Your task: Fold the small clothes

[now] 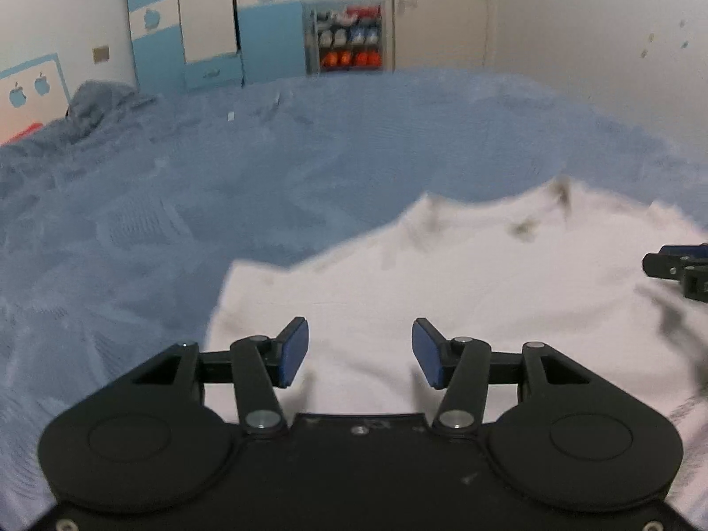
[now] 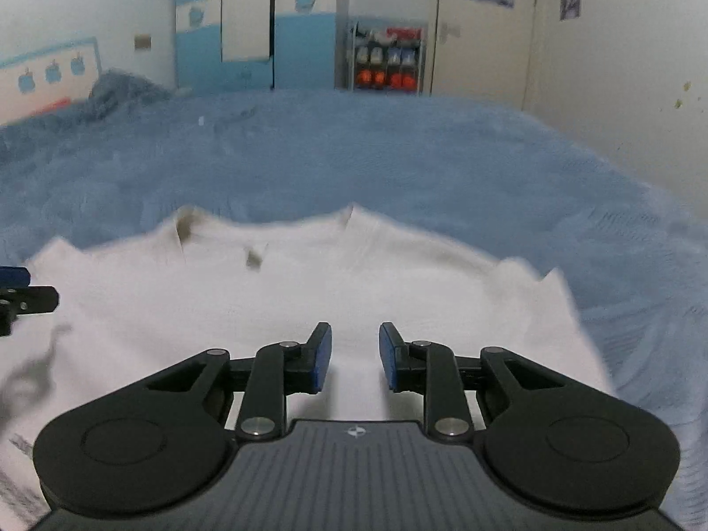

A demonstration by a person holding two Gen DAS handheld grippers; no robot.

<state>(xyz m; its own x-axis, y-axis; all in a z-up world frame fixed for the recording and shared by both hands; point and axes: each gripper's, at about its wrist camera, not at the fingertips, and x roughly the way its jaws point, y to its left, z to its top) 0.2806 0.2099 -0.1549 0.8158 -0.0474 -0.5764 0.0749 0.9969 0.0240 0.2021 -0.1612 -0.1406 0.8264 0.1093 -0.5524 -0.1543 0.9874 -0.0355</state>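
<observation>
A small white garment [image 1: 442, 274] with dark markings lies spread on the blue bed cover [image 1: 221, 168]. My left gripper [image 1: 359, 352] hovers over its left part, open, nothing between the blue pads. The right gripper's tip [image 1: 677, 267] shows at the far right edge of the left wrist view. In the right wrist view the same white garment [image 2: 309, 283] fills the foreground, its far edge jagged. My right gripper [image 2: 355, 356] is over the garment's right half, open with a narrower gap and holding nothing. The left gripper's tip [image 2: 22, 296] pokes in at the left edge.
The blue bed cover [image 2: 398, 163] stretches far ahead and to both sides. A rumpled blue blanket [image 1: 101, 97] is heaped at the far left. Beyond the bed stand a blue-and-white wardrobe [image 1: 208, 22], a shoe rack [image 1: 349, 37] and white walls.
</observation>
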